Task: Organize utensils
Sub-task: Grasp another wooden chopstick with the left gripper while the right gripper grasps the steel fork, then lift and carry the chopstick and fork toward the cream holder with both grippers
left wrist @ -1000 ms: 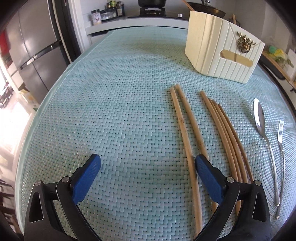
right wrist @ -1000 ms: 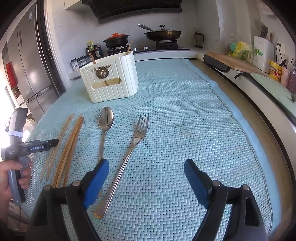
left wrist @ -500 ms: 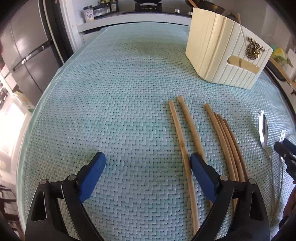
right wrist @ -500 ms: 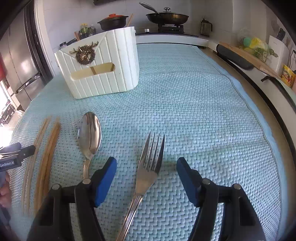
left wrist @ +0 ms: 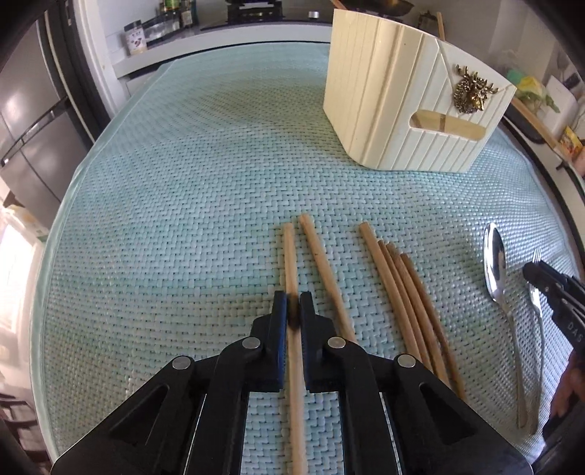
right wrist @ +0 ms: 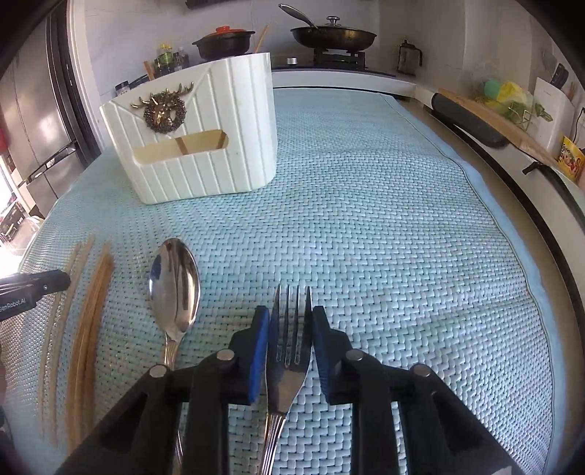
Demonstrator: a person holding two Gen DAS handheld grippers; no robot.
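Sunlit kitchen, steel fridge (left wrist: pixel 29 120), stove (right wrist: pixel 329 54).

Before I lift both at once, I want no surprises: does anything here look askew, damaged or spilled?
Nothing looks damaged or spilled. The loose chopsticks lie fanned, not parallel. The left gripper is shut on one chopstick. The right gripper brackets the fork at its head, not its handle; contact is unclear. Holder stands upright.

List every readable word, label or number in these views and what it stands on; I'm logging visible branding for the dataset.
"nRobot.AI" (start cut off by the frame edge): on the left gripper body in the right wrist view.
"DAS" (partial): on the right gripper body in the left wrist view.
Jar label on the back counter: too small to read.
Yellow packet on the right counter: print too blurred to read.
Utensil holder: deer emblem only, no text.
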